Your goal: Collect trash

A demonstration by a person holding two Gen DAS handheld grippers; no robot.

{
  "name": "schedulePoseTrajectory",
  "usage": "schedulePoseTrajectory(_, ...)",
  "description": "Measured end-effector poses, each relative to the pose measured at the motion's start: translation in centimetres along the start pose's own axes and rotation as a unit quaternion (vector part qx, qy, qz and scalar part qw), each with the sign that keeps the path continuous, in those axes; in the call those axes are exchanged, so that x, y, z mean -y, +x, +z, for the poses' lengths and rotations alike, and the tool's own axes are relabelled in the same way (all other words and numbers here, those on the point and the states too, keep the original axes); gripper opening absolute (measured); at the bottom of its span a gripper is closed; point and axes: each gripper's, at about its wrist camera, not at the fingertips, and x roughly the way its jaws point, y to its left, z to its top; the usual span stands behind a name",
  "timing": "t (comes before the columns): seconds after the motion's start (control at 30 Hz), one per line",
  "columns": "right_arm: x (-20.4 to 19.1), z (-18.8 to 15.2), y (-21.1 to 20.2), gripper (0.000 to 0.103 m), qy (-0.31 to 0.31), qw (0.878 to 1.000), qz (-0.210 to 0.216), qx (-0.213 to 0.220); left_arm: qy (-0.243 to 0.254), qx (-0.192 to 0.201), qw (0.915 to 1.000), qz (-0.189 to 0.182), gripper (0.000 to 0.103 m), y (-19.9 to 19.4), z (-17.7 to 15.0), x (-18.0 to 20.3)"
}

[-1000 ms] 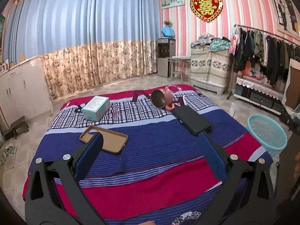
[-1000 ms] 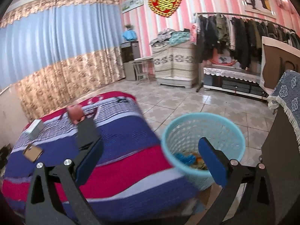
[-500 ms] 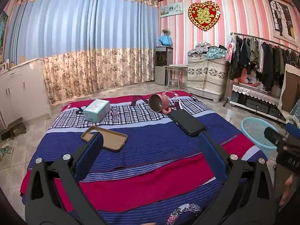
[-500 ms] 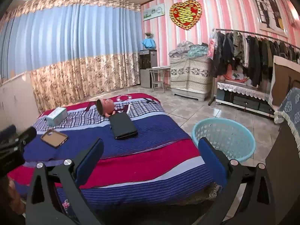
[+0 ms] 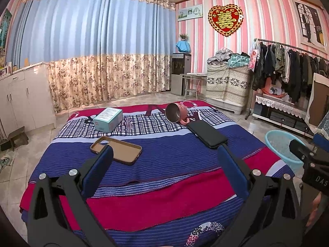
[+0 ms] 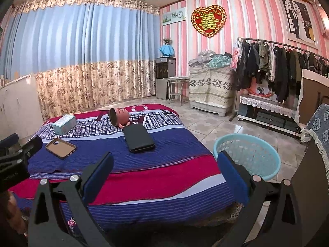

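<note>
Both my grippers, left (image 5: 163, 160) and right (image 6: 163, 160), fingers spread, empty. Carton (image 5: 108, 119) on bed (image 5: 164, 187), far side: light, crushable; pinch across short sides. Basket (image 6: 247, 156) on floor beside bed.

**Basket beside the bed, four things on the cover**

The light blue basket (image 6: 246, 154) stands upright on the tiled floor, just beside the bed's right edge; its wall is a lattice of small holes (what lies inside cannot be made out).

On the bed (image 5: 144, 195), a small teal box (image 5: 108, 119) sits on the checked band toward the far left. Nearer lies a brown phone case (image 5: 117, 149), hollow side up. A pink mug (image 5: 174, 114) lies tipped on its side at the far middle, its dark mouth showing. Just beside it a flat black case (image 5: 207, 131) lies on the blue stripes.
</note>
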Motion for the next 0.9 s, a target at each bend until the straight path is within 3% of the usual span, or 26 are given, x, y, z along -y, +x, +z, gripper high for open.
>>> schedulePoseTrajectory(0.9,0.26,-0.05,-0.09,0.098,0.002,1.0,0.0,0.003,-0.002,0.009,0.9999,-0.004,0.098,0.02,-0.08,-0.15)
